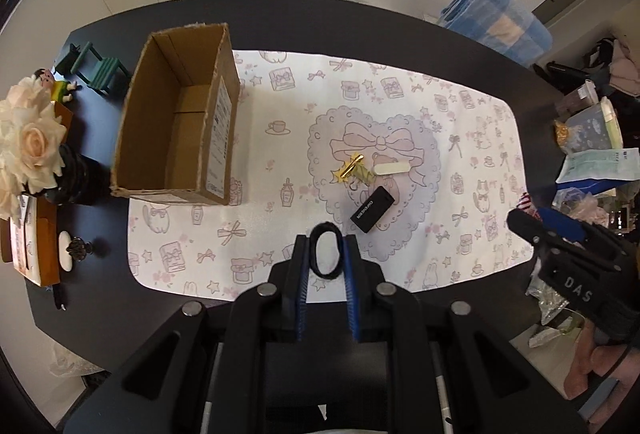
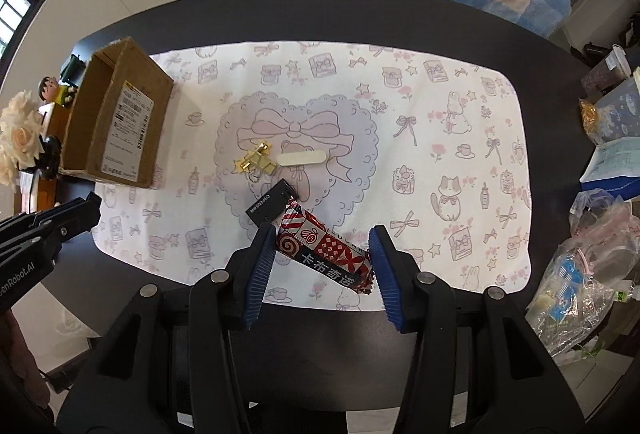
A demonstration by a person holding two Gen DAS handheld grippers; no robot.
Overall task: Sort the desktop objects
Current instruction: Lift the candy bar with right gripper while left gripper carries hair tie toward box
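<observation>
Left gripper (image 1: 326, 254): narrow, pinching a black hair tie (image 1: 326, 252), soft, light, stretchy. Right gripper (image 2: 322, 262): wide, straddling a snack packet (image 2: 326, 254), crinkly, slippery; grasp mid-body. Cardboard box (image 1: 176, 121) at ten o'clock.

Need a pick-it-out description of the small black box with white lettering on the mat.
Start at the printed mat and its big lavender heart. The black box lies on the heart's lower part, nearer the grippers than the gold clips and the white oblong piece. It alone there is dark, with white print along its top.
</observation>
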